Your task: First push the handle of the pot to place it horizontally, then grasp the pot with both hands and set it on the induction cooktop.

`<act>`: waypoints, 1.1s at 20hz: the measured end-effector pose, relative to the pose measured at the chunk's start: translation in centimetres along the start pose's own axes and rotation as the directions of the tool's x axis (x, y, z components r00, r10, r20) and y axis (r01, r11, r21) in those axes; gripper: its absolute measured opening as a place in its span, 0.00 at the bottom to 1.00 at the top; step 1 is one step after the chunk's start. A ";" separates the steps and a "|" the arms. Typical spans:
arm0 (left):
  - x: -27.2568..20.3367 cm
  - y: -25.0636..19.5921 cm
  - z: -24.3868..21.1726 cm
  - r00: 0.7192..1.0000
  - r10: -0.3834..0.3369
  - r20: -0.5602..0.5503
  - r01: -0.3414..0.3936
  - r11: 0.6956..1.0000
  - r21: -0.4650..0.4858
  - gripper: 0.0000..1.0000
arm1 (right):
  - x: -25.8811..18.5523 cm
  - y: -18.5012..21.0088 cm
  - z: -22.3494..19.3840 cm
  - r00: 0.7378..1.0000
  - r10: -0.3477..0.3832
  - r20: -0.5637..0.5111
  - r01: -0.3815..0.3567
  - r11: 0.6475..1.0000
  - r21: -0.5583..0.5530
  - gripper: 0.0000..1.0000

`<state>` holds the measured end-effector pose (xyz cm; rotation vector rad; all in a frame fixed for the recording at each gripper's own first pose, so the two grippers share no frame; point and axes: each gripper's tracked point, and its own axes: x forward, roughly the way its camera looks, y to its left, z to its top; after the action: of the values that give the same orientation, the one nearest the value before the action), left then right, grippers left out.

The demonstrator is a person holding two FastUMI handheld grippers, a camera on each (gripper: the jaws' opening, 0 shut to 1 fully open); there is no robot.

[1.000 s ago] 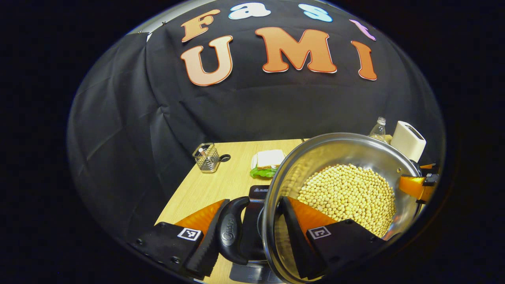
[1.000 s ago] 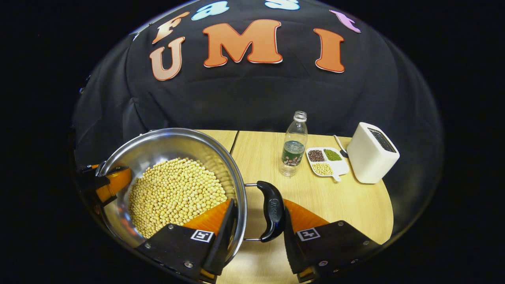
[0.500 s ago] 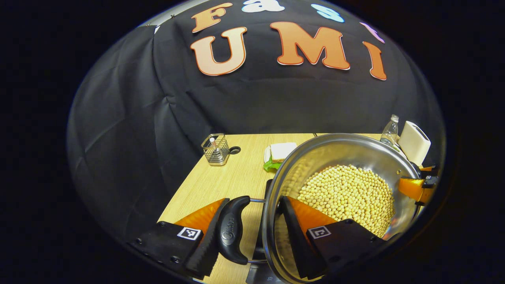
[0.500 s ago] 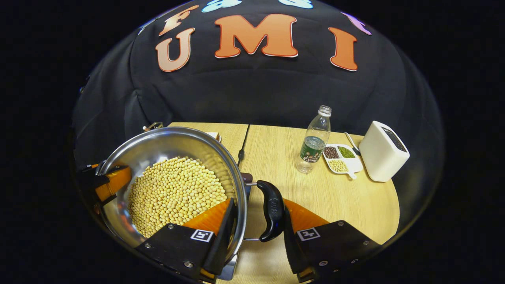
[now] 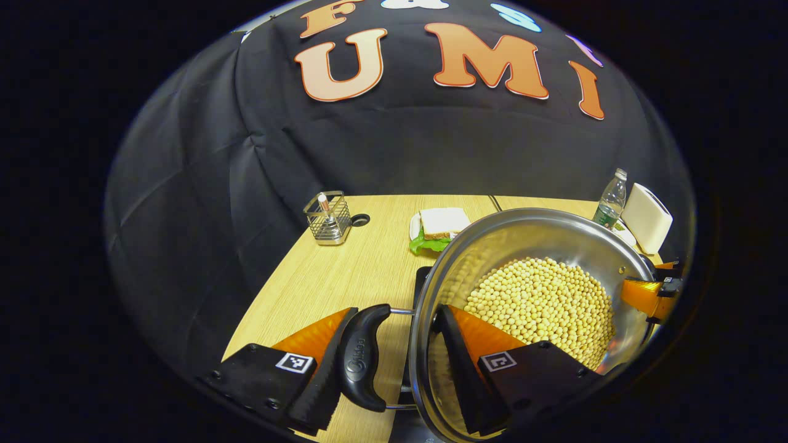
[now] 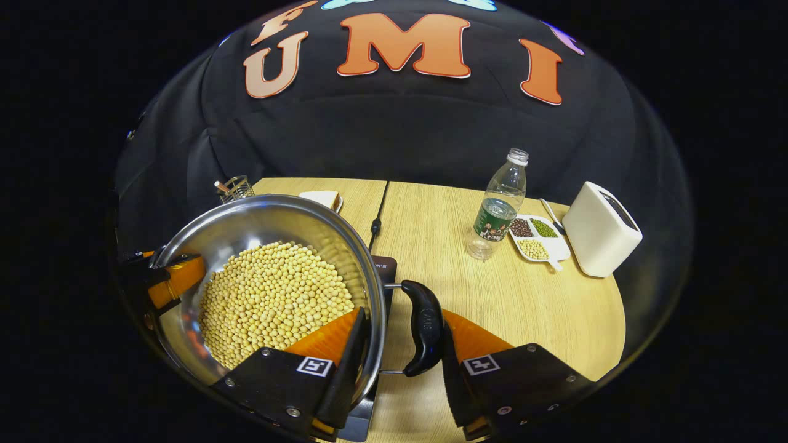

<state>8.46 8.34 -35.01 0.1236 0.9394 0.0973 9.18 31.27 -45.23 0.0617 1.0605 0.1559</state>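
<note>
Pot (image 5: 542, 246): steel, full of yellow beans (image 5: 545, 307); carried between both grippers, looks lifted off the table (image 5: 345, 271), level so beans don't spill.
Left gripper (image 5: 394, 357): part closed, straddling rim at pot's 9 o'clock; one finger against outside of black side handle (image 5: 363, 360), other inside the wall. Looks clamped on handle + rim together.
Right gripper (image 6: 400, 351): same grip mirrored at pot's 3 o'clock; one finger inside the wall, other against the far-side handle (image 6: 423, 326). Part closed, appears to pinch handle + rim.
Why held so: handles lie flat/horizontal, so each gives a pinch point; two opposite grips balance the load.
Cooktop (image 6: 385, 271): dark slab edge peeks out under pot at 3 o'clock in right gripper view; pot seems above it, cable (image 6: 377, 212) runs to 12 o'clock.
Stage: judged as transport/lowering onto cooktop; contact underneath hidden.
Table extras: wire basket (image 5: 328, 216) at 11 o'clock; sandwich (image 5: 440, 227) at 12; water bottle (image 6: 498, 206), divided dish of beans (image 6: 535, 239), white box (image 6: 602, 229) at 1–2 o'clock.
Writing: embossed logo on both handles, too small to read; small white print on cooktop corner, illegible.
</note>
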 end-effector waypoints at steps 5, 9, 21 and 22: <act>0.0 0.8 0.4 1.000 -0.018 -0.002 0.018 1.000 -0.010 0.81 | 0.5 0.1 -0.7 1.000 -0.014 -0.006 0.014 1.000 -0.011 0.58; -0.3 1.1 0.6 1.000 -0.022 -0.013 0.022 1.000 -0.023 0.84 | 1.2 0.3 -1.4 1.000 -0.018 -0.016 0.018 1.000 -0.014 0.63; 0.2 0.6 -0.2 1.000 -0.019 -0.023 0.019 0.999 -0.027 0.86 | 2.5 0.5 -1.6 1.000 -0.006 0.005 0.007 0.999 -0.051 0.64; 0.3 0.7 -0.1 1.000 -0.011 -0.012 0.011 1.000 -0.018 0.90 | 2.5 0.5 -1.7 1.000 0.000 0.008 0.000 0.998 -0.060 0.65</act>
<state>8.51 9.05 -35.26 0.1013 0.9510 0.0967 8.83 32.13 -48.11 0.0082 1.0469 0.1873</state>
